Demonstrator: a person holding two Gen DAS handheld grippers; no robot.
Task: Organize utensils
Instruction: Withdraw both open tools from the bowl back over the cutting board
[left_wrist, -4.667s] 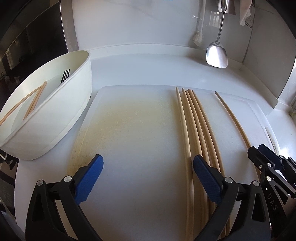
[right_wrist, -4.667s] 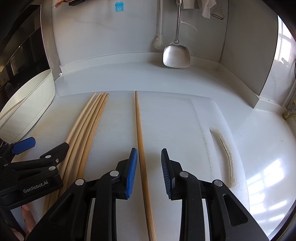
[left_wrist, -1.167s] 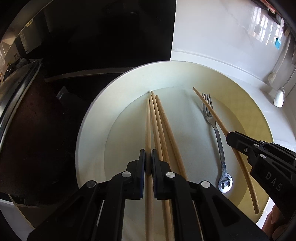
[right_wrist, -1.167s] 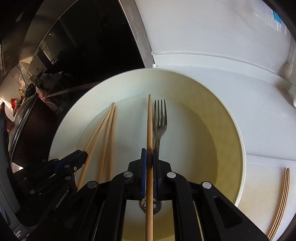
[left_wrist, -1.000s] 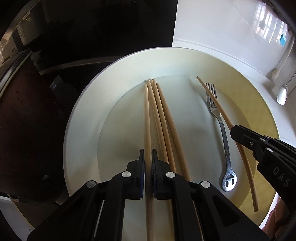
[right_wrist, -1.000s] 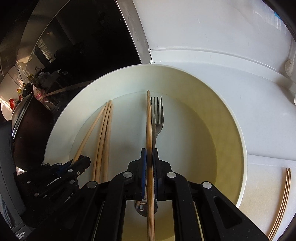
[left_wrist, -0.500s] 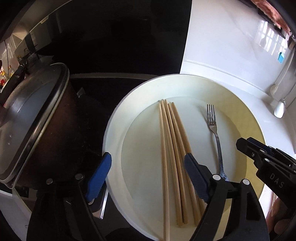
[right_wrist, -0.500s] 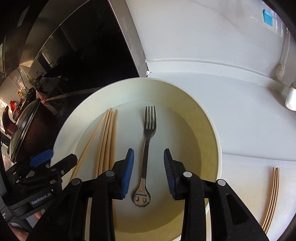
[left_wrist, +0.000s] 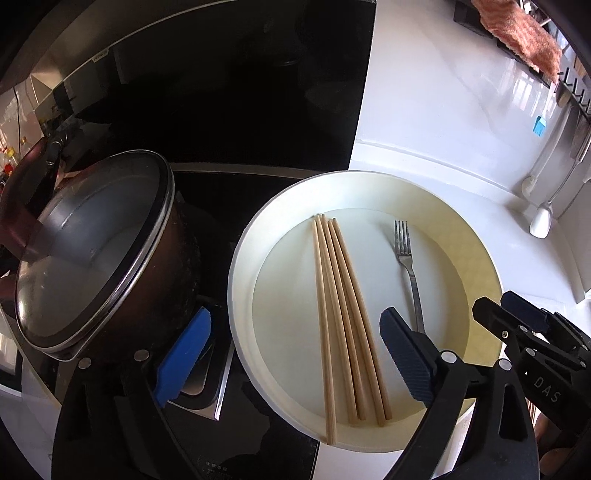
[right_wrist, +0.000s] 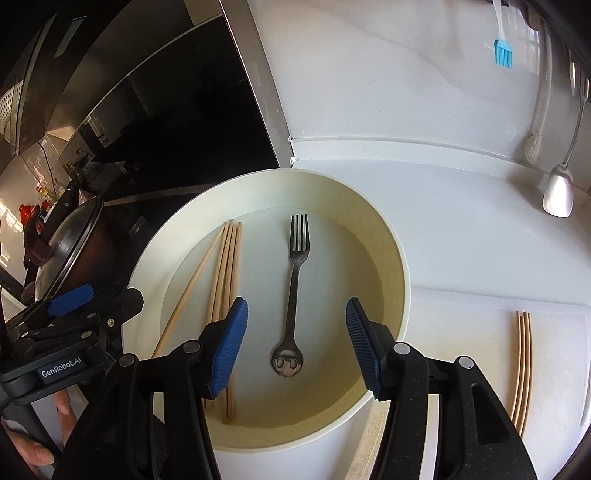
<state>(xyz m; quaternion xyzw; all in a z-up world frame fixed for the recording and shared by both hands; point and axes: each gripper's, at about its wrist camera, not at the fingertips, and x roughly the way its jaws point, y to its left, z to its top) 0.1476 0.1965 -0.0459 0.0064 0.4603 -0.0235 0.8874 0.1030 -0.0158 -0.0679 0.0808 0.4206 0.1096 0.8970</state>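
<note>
A white bowl (left_wrist: 236, 266) holds several wooden chopsticks (left_wrist: 343, 317) side by side and a metal fork (left_wrist: 406, 258). My left gripper (left_wrist: 293, 356) hangs above the bowl's left half, its jaws opening wide; the chopsticks lie loose in the bowl below it, untouched. My right gripper (right_wrist: 295, 347) hovers over the fork (right_wrist: 295, 288), jaws opening and gripping nothing. In the right wrist view the bowl (right_wrist: 404, 280) also shows the chopsticks (right_wrist: 225, 295) at its left. Three more chopsticks (right_wrist: 522, 365) lie on the cutting board (right_wrist: 461, 332).
A lidded dark pot (left_wrist: 92, 251) stands on the black cooktop (left_wrist: 229, 192), close to the bowl's left side. A metal spatula (right_wrist: 559, 192) and a blue brush (right_wrist: 503, 51) hang on the white back wall. A person's fingers (right_wrist: 37, 446) hold the left gripper.
Both grippers were each shut on a chopstick over the bowl. They have opened, the chopsticks now lie in the bowl, and both grippers have risen and drawn back.
</note>
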